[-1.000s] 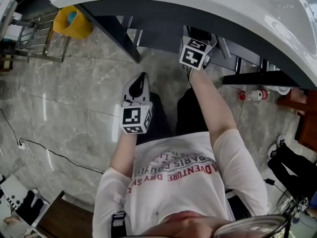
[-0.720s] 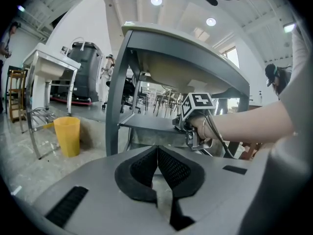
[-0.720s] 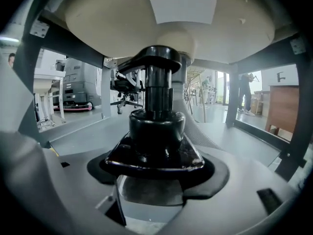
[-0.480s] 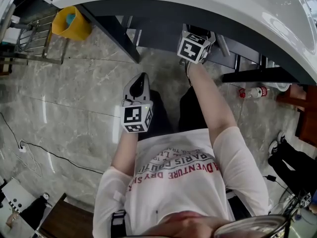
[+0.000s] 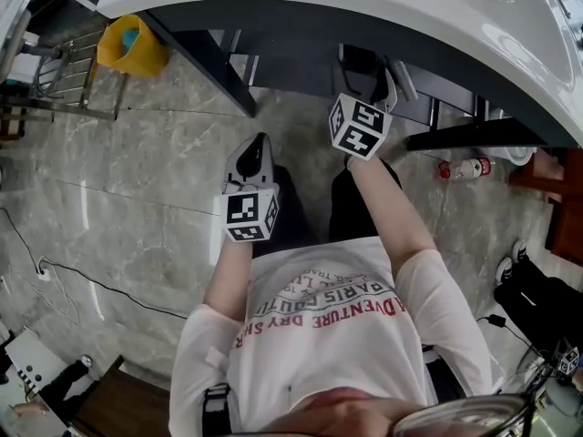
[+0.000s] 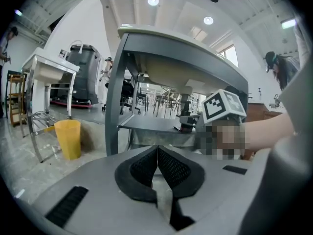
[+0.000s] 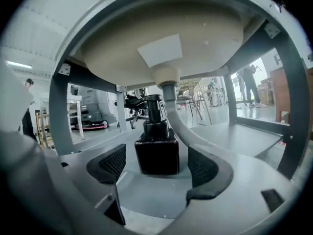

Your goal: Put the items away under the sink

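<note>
A black square bottle (image 7: 156, 151) with a pump top stands upright on the grey shelf (image 7: 230, 136) under the sink basin (image 7: 161, 38), beside the drain pipe (image 7: 183, 126). My right gripper (image 7: 156, 177) is open just in front of the bottle, its pads on either side and not touching it. In the head view the right gripper (image 5: 369, 85) reaches under the sink's edge (image 5: 364, 12). My left gripper (image 6: 157, 155) is shut on nothing and is held low over the floor (image 5: 258, 153). From the left gripper view the bottle (image 6: 186, 124) shows on the shelf.
A yellow bin (image 5: 132, 42) stands on the marble floor to the left, beside a metal rack (image 5: 55, 71). The sink's dark frame legs (image 5: 205, 57) flank the shelf. A small red-capped bottle (image 5: 465, 173) lies on the floor at the right. A cable (image 5: 91, 280) runs across the floor.
My right gripper has drawn back from under the sink toward the person. The left gripper has stayed where it was.
</note>
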Tool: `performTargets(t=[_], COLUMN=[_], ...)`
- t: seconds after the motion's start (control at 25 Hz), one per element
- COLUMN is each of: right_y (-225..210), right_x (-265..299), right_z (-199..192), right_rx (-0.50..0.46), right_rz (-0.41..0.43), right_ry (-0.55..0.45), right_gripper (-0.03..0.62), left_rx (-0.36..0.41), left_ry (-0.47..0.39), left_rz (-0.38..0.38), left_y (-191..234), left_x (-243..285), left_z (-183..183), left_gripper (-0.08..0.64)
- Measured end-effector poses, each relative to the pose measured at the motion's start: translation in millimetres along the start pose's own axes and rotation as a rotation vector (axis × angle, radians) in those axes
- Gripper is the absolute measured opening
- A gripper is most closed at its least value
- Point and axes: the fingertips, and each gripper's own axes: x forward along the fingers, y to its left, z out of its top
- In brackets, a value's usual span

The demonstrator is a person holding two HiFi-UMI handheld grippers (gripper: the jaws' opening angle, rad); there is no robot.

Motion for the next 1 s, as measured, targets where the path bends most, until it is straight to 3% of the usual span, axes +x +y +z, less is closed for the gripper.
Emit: performTargets(t=[0.2,0.24,0.32,0.48,0.68,1.0], right_y=[3,2,-4,-13,-9,-1], right_x=[-36,-43,-58,-80,-103,-169], right_z=[-12,-14,-18,-22,8,106], right_rx=[0.002,-0.002,0.004,0.050,0.011,0.015], right_rz=[0.102,0.106,0.093,0.098,0.149,0.157], right_ry=[0.002,0.000,-0.010,-0.013,0.006,0.087], right_gripper=[0.375,0.344,0.175,0.036,0.025,0.025], left_rx=[-0.012,-0.014,-0.024,-0.014,-0.004,-0.037], left_ry=[-0.002,-0.002,-0.008,-0.023,0.006,0.052], left_rz=[-0.011,-0.016,-0.030,-0.060,-0.105,-0.133], left_y=[-12,-16,-26,-46,-67,-88], left_x=[5,6,7,12,12,-24], left_z=[2,2,4,13,44,152], left_gripper=[0.023,0.023,0.023,0.023,0.023,0.023])
